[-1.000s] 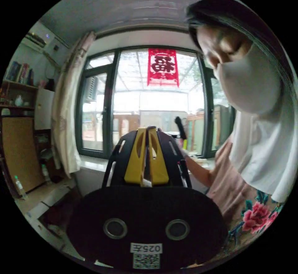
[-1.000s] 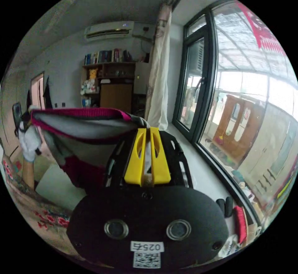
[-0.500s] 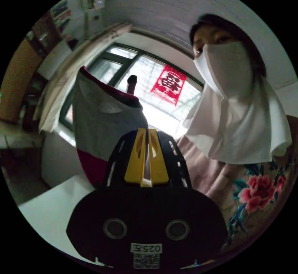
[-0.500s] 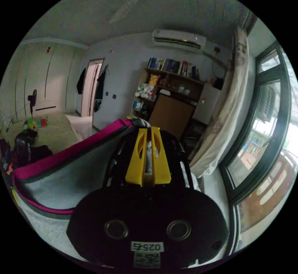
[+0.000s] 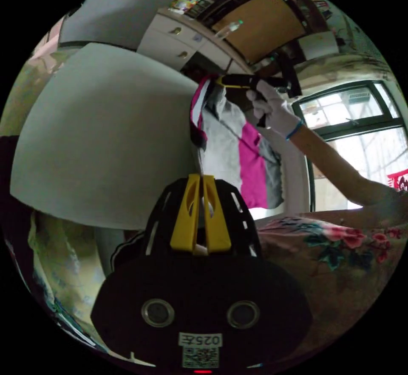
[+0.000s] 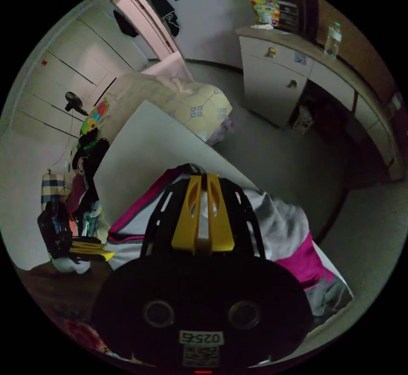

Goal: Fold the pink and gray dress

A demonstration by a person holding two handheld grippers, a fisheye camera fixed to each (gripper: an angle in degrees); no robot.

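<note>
The pink and gray dress (image 5: pixel 238 150) hangs in the air, stretched between both grippers above the white table (image 5: pixel 106 137). My left gripper (image 5: pixel 202 176) is shut on one end of its top edge, with pale cloth showing between the yellow jaws. A gloved hand (image 5: pixel 274 109) holds the right gripper (image 5: pixel 221 81) shut on the pink-trimmed end. In the right gripper view, the right gripper (image 6: pixel 203 176) is shut on the dress (image 6: pixel 289 235), which drapes down to its right. The left gripper (image 6: pixel 106 252) grips the far end at the left.
The white table (image 6: pixel 148 150) lies below the dress. A bed with a yellow cover (image 6: pixel 178 94) stands beyond it. A white cabinet (image 6: pixel 276 73) carries a bottle (image 6: pixel 333 37). Clothes are piled at the left (image 6: pixel 85 171). The person's floral clothing (image 5: pixel 340 247) is close by.
Both cameras have swung from the window, ceiling and shelves down toward the table and floor. The dress stays held in both grippers and now hangs over the table.
</note>
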